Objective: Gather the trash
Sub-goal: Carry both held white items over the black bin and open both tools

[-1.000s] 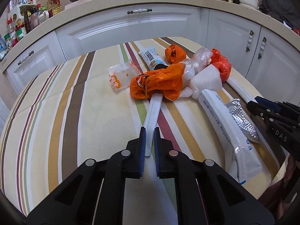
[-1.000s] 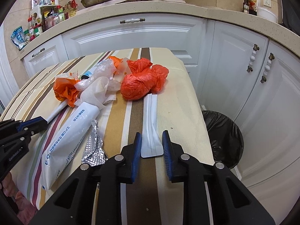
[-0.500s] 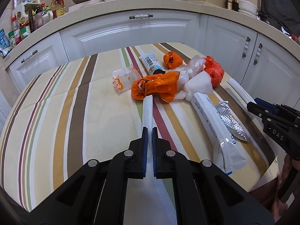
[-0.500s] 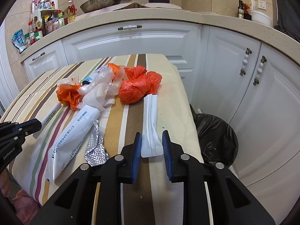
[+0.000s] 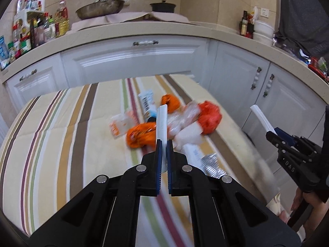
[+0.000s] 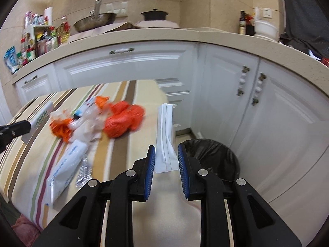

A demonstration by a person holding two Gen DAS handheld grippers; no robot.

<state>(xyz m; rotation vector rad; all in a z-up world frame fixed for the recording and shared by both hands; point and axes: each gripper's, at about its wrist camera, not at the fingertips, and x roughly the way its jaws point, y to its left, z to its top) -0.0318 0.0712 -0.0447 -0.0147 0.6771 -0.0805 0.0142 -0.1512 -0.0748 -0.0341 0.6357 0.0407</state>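
Trash pile (image 6: 98,121) on table (image 6: 127,150), bin (image 6: 213,156) right of it.

Both tools are matte black plastic with angular, cut-out arms. The left gripper (image 5: 164,144) has two narrow fingers lined with ribbed blue pads (image 5: 158,164), and round silver screws (image 5: 141,167) at its pivots. The right gripper (image 6: 166,150) is built alike; on its side stand the white letters "DAS" (image 5: 289,166). A hand (image 5: 302,203) shows under it.
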